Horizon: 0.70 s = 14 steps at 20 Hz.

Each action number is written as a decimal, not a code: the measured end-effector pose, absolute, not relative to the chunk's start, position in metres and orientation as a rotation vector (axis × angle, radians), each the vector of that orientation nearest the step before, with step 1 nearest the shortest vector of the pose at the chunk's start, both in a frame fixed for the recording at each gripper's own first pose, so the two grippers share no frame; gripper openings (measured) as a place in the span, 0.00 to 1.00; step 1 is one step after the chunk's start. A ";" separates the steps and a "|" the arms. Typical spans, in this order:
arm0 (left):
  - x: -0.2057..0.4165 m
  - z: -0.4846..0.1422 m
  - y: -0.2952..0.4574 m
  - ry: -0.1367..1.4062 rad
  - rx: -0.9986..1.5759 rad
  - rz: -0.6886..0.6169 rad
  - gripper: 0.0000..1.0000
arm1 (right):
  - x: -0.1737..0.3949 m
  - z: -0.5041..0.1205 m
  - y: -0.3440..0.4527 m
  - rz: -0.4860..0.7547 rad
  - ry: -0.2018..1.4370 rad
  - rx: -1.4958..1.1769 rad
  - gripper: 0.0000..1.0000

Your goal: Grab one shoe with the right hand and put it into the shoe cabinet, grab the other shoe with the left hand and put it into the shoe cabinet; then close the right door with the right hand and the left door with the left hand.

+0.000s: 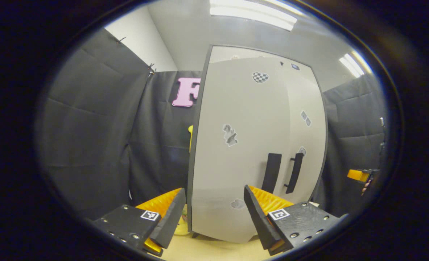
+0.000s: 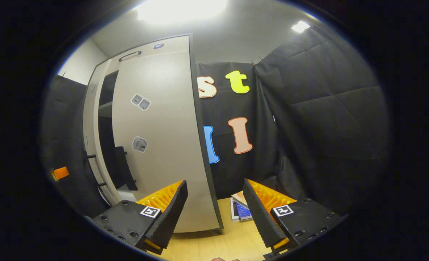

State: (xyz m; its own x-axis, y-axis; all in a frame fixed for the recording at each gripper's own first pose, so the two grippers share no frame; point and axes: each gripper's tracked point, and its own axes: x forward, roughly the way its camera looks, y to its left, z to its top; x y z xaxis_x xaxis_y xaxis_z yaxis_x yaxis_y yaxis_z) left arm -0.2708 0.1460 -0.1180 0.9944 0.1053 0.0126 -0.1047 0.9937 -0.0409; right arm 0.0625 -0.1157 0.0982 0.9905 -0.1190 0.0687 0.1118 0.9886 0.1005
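Here the shoe cabinet [image 1: 258, 145] stands on the counter [image 2: 232, 239]; its left door [image 1: 236, 152] looks nearly shut, its right door [image 2: 163, 145] ajar. Both the left claw [image 1: 214, 214] and right claw [image 2: 214, 206] gape empty, positioned for pushing. Shoes unseen, presumably inside.

Light wooden floor [image 2: 232, 239] runs along the bottom of the right gripper view, also seen in the left gripper view. A small stack of flat books or cards [image 2: 240, 209] lies on it at its far edge, against the foot of the black cloth wall [image 2: 326, 119]. Bright ceiling light panels [image 1: 252, 13] overhead. White room wall [image 1: 138, 40] shows above the cloth.
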 end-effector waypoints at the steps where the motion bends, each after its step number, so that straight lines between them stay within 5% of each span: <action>1: -0.277 -0.119 0.153 -0.019 -0.037 0.114 0.93 | 0.062 0.094 -0.109 -0.117 -0.070 0.096 0.97; 14: -0.282 -0.164 0.166 0.014 0.019 0.011 0.92 | 0.041 0.051 -0.028 -0.126 -0.017 0.074 0.97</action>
